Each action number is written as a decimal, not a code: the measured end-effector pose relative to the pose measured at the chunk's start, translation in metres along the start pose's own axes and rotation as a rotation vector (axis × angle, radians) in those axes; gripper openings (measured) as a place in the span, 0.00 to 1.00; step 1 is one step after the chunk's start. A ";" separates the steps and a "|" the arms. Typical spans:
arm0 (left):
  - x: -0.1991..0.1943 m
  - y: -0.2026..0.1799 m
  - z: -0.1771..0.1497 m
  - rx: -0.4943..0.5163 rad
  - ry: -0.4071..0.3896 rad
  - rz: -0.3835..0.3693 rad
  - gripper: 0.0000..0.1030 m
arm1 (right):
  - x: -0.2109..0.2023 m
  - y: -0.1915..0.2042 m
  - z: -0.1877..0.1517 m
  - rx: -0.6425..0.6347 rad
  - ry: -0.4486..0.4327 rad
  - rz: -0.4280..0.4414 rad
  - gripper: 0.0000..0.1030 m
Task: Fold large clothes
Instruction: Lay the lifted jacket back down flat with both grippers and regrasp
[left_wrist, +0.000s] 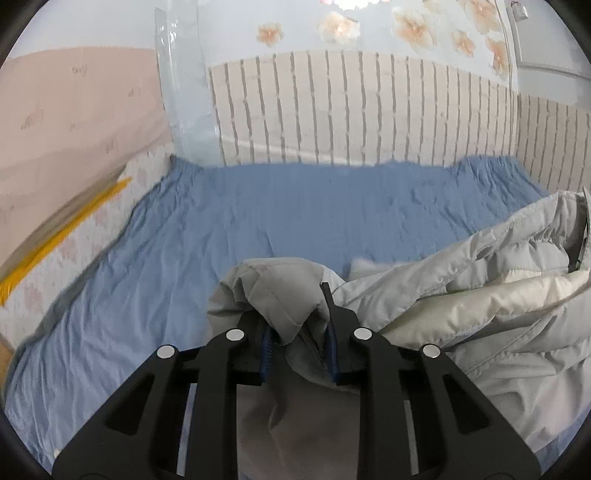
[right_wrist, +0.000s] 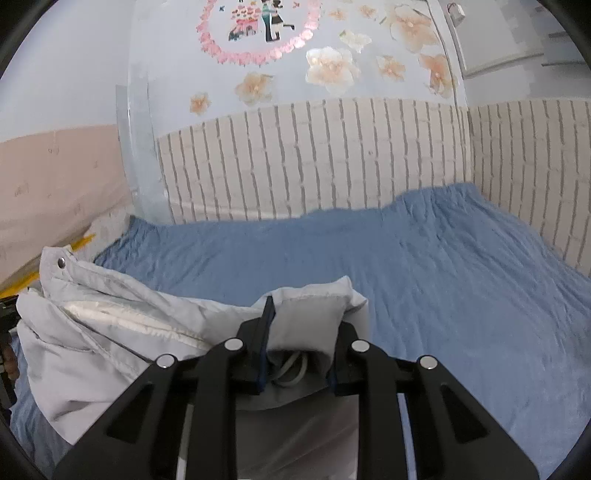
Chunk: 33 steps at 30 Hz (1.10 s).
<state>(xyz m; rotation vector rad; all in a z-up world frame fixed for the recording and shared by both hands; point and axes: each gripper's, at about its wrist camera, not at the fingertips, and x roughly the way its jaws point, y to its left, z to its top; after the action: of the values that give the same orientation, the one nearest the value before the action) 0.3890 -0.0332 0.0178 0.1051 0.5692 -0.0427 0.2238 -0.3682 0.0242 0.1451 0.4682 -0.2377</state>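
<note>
Jacket bulk cropped, tongs tips buried

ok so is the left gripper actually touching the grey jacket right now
Touching. In the left wrist view the left gripper has a bunched fold of the grey jacket pinched between its blue pads, fabric pressed against both fingers.

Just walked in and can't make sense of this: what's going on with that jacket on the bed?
A person is folding a pale grey puffer jacket on a bed covered with a blue sheet. The left tool is clamped on one bunched part of it, the right tool on another, with the rest of the jacket crumpled between them.
</note>
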 end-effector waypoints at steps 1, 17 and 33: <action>0.003 0.001 0.008 0.005 -0.013 0.003 0.22 | 0.007 0.003 0.011 -0.017 -0.010 -0.005 0.22; 0.176 -0.025 -0.014 0.094 0.279 0.064 0.27 | 0.164 -0.001 -0.036 -0.115 0.294 -0.114 0.24; 0.087 0.012 -0.019 -0.051 0.231 -0.050 0.97 | 0.084 -0.014 -0.011 0.059 0.235 -0.048 0.97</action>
<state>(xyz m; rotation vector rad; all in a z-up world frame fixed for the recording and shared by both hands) 0.4534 -0.0199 -0.0438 0.0460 0.8034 -0.0651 0.2883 -0.3954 -0.0257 0.2213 0.6994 -0.2836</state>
